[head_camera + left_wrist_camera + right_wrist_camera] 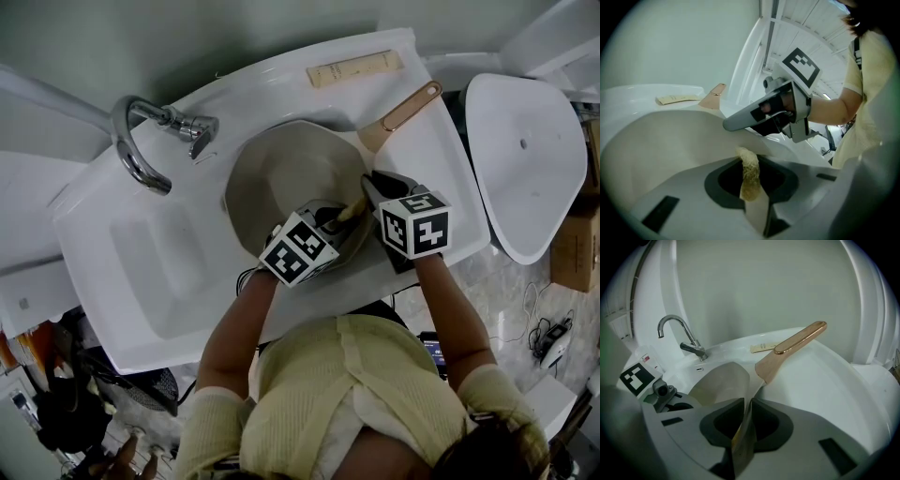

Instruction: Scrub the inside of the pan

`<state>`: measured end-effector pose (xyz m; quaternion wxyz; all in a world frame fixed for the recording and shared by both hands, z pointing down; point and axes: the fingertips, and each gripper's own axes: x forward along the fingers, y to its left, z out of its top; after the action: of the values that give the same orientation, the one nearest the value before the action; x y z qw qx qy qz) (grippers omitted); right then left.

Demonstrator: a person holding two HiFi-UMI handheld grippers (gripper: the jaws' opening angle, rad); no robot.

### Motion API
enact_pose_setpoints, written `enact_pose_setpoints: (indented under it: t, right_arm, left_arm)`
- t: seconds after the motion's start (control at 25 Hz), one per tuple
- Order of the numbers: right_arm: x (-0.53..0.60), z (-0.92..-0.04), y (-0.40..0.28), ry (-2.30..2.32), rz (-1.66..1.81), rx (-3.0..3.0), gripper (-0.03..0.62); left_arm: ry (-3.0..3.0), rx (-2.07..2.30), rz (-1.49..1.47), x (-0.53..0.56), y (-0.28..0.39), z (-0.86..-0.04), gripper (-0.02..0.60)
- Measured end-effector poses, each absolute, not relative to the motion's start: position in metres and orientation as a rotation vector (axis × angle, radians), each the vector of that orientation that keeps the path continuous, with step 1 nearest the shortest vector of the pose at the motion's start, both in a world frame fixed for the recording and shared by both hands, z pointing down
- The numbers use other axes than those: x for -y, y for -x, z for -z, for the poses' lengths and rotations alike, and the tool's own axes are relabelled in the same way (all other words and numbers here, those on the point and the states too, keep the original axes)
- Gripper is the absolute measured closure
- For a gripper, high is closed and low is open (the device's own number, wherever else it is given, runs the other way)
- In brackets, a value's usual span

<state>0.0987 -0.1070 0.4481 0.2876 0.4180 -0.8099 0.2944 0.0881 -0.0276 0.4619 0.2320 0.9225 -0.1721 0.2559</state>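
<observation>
Nearest, the person's yellow top (347,394) fills the bottom of the head view. Beyond it, both grippers meet over the beige pan (281,178), right of the sink basin (141,253), its handle (799,339) pointing far right. Only the left gripper view shows the left gripper (330,218) pinching a yellowish scrub pad (750,176) inside the pan. The right gripper view shows the right gripper (746,418) clamped on the pan's near rim.
</observation>
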Motion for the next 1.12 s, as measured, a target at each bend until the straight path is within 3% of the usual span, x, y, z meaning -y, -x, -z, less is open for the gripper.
enact_pose_setpoints:
  t: [1.12]
  right_arm:
    - [0.105, -0.452, -0.096, -1.102, -0.726, 2.125, 0.533]
  left_arm:
    - [-2.484, 0.097, -1.224, -0.058, -0.052, -0.471, 0.469]
